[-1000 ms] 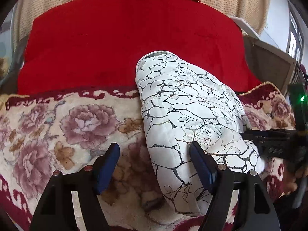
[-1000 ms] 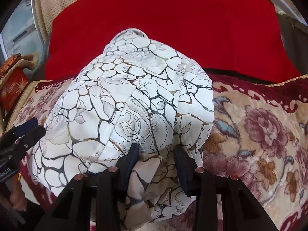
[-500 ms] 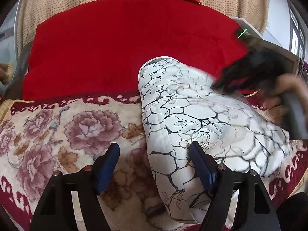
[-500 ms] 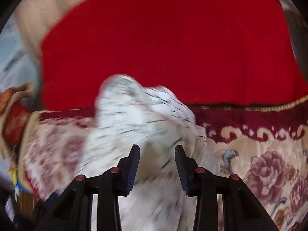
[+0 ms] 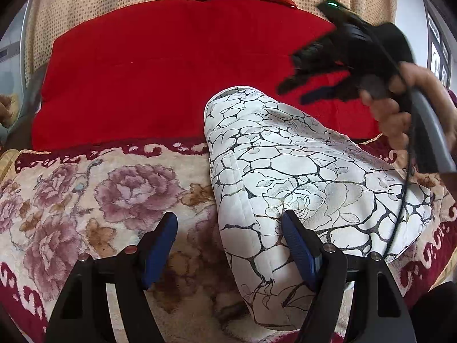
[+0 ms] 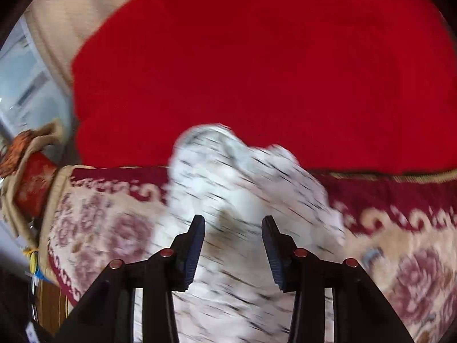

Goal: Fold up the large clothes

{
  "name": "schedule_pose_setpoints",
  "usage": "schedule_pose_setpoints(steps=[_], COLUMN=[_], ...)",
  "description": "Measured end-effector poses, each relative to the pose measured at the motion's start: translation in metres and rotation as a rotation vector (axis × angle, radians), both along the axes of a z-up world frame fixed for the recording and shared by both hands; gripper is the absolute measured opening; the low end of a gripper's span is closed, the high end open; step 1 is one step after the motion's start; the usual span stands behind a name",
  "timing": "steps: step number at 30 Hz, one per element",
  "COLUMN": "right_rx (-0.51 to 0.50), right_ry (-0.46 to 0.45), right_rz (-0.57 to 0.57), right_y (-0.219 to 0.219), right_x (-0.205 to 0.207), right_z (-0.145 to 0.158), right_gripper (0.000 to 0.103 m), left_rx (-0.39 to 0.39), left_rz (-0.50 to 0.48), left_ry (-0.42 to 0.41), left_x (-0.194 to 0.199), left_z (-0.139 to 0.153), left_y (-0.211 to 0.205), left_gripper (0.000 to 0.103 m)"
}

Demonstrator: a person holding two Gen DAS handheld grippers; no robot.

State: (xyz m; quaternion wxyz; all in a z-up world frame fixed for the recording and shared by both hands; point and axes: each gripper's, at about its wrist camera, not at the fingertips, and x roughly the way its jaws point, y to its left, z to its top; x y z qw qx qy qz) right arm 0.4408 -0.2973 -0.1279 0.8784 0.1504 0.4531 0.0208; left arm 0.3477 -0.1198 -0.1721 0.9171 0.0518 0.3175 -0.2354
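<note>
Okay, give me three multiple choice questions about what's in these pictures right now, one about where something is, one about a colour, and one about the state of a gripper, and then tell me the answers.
1. Where does the folded white garment lie?
A. on the floral blanket
B. on a wooden chair
C. in a basket

2. What colour is the big cushion behind the garment?
A. green
B. red
C. grey

3. How is the left gripper?
A. shut on the garment
B. open, holding nothing
C. shut on the blanket

Answers:
1 A: the blanket's flower pattern shows around the garment.
2 B: it is plain red across both views.
3 B: its blue pads stand wide apart, one before the blanket and one before the garment, clamping nothing.
</note>
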Motion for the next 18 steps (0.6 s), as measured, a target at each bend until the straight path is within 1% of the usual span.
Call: schedule_pose_setpoints(steps=[3, 5, 6, 7, 8, 11, 14, 16, 18], right_rx=[-0.019, -0.038, -0.031, -0.012, -0.001, 0.007, 0.009, 0.053, 0.058], right_ry=[0.032, 0.090, 0.134, 0.150, 0.144, 0.140, 0.143, 0.116, 0.073], right_rz=[0.039, 0.041, 0.039, 0.037, 0.036, 0.018, 0.012, 0.008, 0.020], right_y=[0.020, 0.026, 0.025, 0.024, 0.024, 0.021, 0.016, 0.011, 0.009], right_x=[0.023, 0.036, 0.046, 0.051, 0.053, 0.047, 0.026, 0.004, -0.022], right_z=[-0.011, -0.037, -0.057, -0.068, -0.072, -0.067, -0.058, -0.047, -0.035], right_gripper=[0.046, 0.048, 0.048, 0.048, 0.048, 0.048, 0.048, 0.048, 0.048], left_rx=[0.002, 0.013, 0.015, 0.006, 0.001, 0.004, 0.016, 0.014, 0.010], left_rz=[-0.002, 0.012, 0.014, 0.009, 0.008, 0.001, 0.005, 0.007, 0.006], left_ry=[-0.003, -0.010, -0.008, -0.001, 0.005, 0.006, -0.006, -0.003, 0.000], left_x=[-0.001, 0.000, 0.002, 0.003, 0.004, 0.003, 0.000, 0.001, 0.001], left_z=[0.000, -0.001, -0.002, -0.002, -0.001, -0.001, -0.001, -0.002, -0.002], left_y=[0.000, -0.001, -0.001, 0.000, 0.001, 0.002, 0.002, 0.003, 0.003], left_gripper=[0.076, 0.076, 0.076, 0.076, 0.076, 0.076, 0.076, 0.076, 0.076])
